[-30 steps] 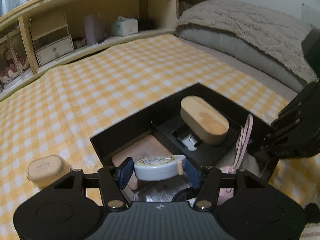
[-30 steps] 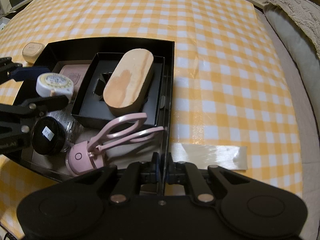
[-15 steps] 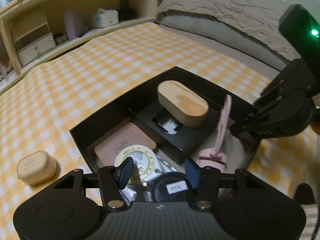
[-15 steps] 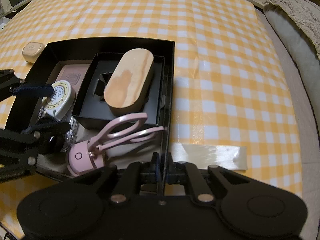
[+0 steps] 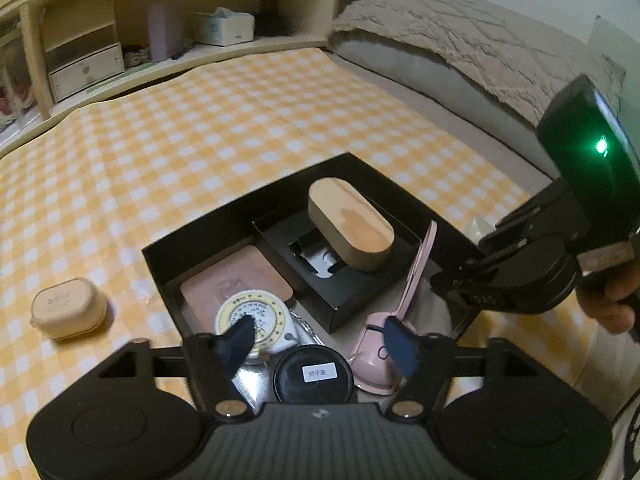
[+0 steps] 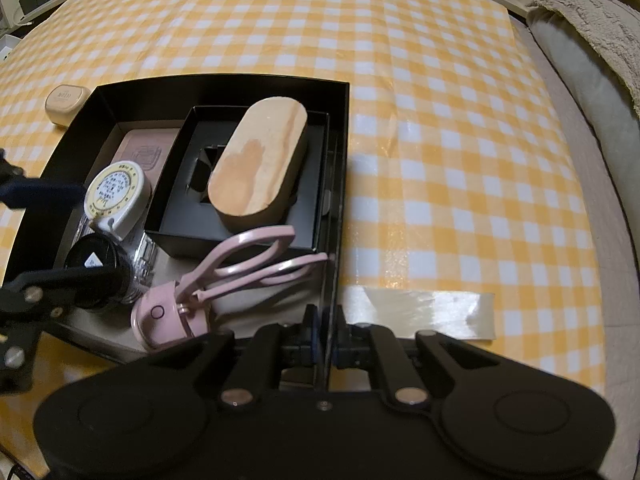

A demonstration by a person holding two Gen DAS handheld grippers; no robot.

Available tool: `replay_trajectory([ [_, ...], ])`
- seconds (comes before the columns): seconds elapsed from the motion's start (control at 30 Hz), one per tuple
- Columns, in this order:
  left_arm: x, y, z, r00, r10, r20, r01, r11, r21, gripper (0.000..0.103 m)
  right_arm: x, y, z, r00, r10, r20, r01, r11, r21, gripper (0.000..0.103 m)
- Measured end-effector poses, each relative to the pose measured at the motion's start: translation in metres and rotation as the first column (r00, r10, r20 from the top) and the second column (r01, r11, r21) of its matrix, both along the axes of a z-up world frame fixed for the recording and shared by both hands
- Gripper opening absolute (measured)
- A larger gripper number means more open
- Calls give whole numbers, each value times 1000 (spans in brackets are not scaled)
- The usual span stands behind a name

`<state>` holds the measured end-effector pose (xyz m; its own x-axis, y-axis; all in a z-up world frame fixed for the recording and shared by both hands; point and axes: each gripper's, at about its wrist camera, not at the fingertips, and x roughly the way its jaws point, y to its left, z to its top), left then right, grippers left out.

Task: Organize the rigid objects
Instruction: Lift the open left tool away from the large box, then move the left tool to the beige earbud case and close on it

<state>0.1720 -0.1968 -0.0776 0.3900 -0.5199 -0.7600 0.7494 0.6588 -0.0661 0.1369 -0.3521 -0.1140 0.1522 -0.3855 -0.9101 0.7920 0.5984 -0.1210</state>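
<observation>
A black box (image 5: 244, 204) (image 6: 224, 82) lies on the yellow checked cloth. In it are a wooden oval case (image 5: 350, 222) (image 6: 258, 158) on a black inner tray, a pink eyelash curler (image 5: 404, 292) (image 6: 224, 276), a white tape measure (image 5: 252, 318) (image 6: 116, 188), a black-lidded jar (image 5: 314, 374) (image 6: 98, 266) and a pink card (image 5: 236, 276). My left gripper (image 5: 320, 340) is open and empty above the box's near end. My right gripper (image 6: 326, 334) is shut on the box's right wall. A beige case (image 5: 68, 308) (image 6: 66, 98) sits outside the box at the left.
A strip of clear tape (image 6: 416, 310) lies on the cloth right of the box. A grey pillow (image 5: 460, 52) is at the far right. A wooden shelf (image 5: 120, 36) with a tissue box and drawers runs along the back.
My left gripper let go of the tape measure, which now lies in the box, and opened wider and drew back. The right gripper has not moved.
</observation>
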Motion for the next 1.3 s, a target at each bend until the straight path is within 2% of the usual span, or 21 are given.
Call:
replay_trajectory([
  [0.13, -3, 3, 8, 1000, 20, 10, -20, 1000, -4, 93, -1, -1, 0, 1000, -1, 0, 1, 1000, 0, 7],
  [0.27, -7, 6, 16, 999, 37, 18, -37, 999, -7, 101, 0, 0, 0, 1000, -1, 0, 1, 1000, 0, 7],
  [0.6, -12, 16, 34, 996, 84, -8, -85, 996, -10, 103, 0, 0, 0, 1000, -1, 0, 1, 1000, 0, 7],
  [0.8, -7, 33, 49, 990, 135, 52, -133, 991, -26, 103, -1, 0, 0, 1000, -1, -1, 1, 1000, 0, 7],
  [1.03, 22, 68, 58, 953, 290, 85, -286, 957, -56, 103, -1, 0, 0, 1000, -2, 0, 2, 1000, 0, 7],
  [1.3, 58, 100, 44, 895, 434, 106, -430, 901, -58, 103, 1, 0, 0, 1000, -2, -2, 2, 1000, -2, 7],
])
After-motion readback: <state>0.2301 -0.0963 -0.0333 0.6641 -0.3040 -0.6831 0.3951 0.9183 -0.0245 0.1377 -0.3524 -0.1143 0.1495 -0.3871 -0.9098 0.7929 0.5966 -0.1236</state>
